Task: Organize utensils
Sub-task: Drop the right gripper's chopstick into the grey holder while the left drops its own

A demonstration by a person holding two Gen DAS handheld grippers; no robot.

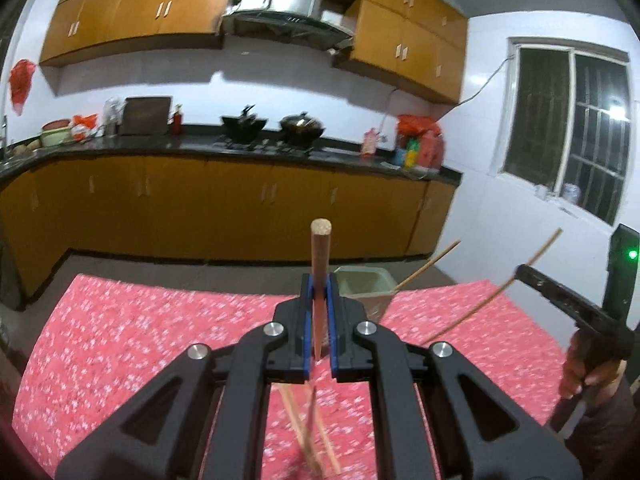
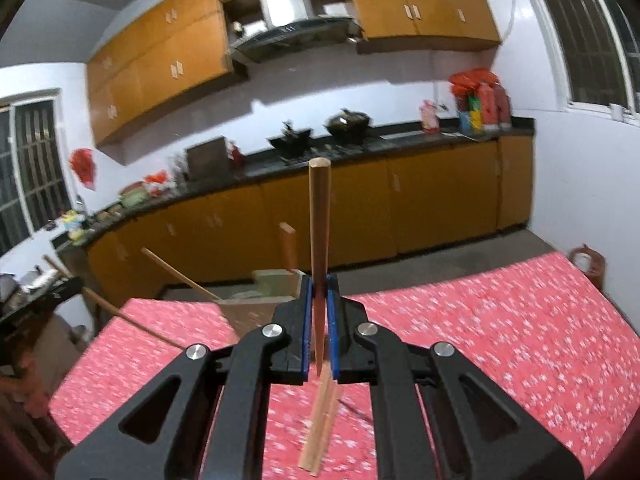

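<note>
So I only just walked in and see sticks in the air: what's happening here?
A person is sorting chopsticks with two handheld grippers. The left gripper has its jaws shut on one chopstick, and the right gripper is shut on another, both lifted above the red tablecloth. A green holder at the table's far edge already has one in it, and more lie loose on the cloth.

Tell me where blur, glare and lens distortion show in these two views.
Left wrist view: the loose chopsticks on the red tablecloth smear with motion blur; the window holds one bright glare spot; the counter bows. Right wrist view: the tablecloth pattern streaks, the cabinets curve, while the gripped chopstick stays fairly sharp.
</note>
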